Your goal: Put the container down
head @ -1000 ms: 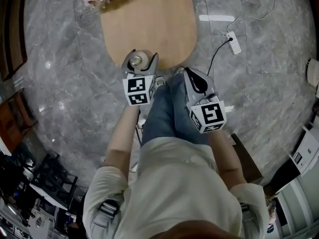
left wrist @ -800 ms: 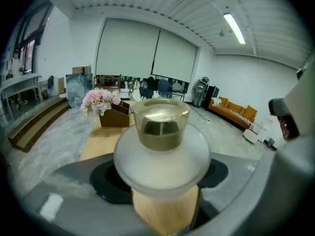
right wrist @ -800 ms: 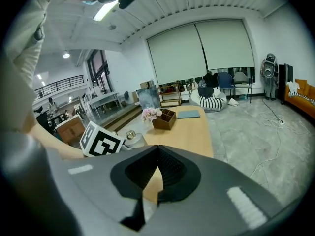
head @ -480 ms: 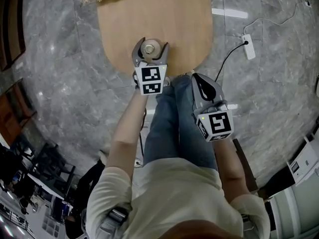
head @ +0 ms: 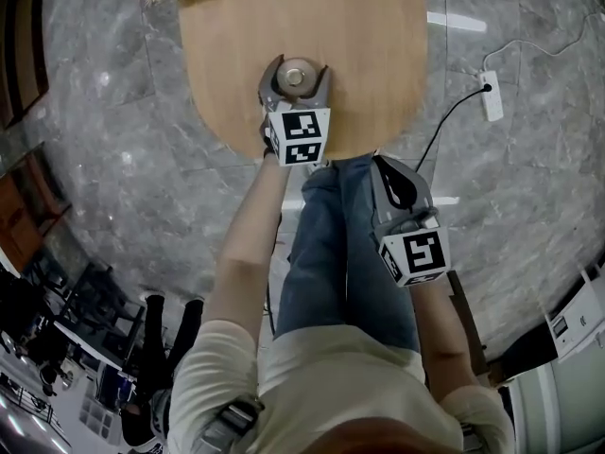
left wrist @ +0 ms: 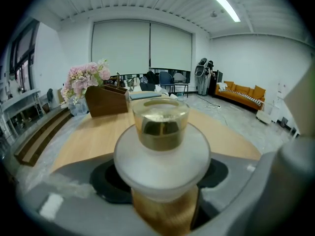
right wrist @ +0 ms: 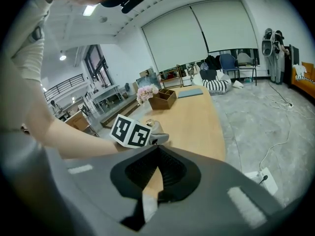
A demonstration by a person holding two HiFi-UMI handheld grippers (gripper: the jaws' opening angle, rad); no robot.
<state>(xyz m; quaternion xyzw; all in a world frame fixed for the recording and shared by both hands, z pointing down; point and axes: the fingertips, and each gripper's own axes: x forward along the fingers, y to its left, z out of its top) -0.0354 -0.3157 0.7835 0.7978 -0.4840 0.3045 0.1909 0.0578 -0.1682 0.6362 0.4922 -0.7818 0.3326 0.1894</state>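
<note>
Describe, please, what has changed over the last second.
The left hand-held gripper, gripping the container, moved forward from the near edge of the wooden table to well over it. The right hand-held gripper stayed shut and empty by the person's leg; the grip on the container is unchanged.

The left claw (head: pixel 299 81), carrying the container (head: pixel 297 70), has moved toward 12 o'clock, from just over the surface's (head: pixel 378 45) 6 o'clock edge to farther in over the wood, with the left arm stretched out longer behind it.
</note>
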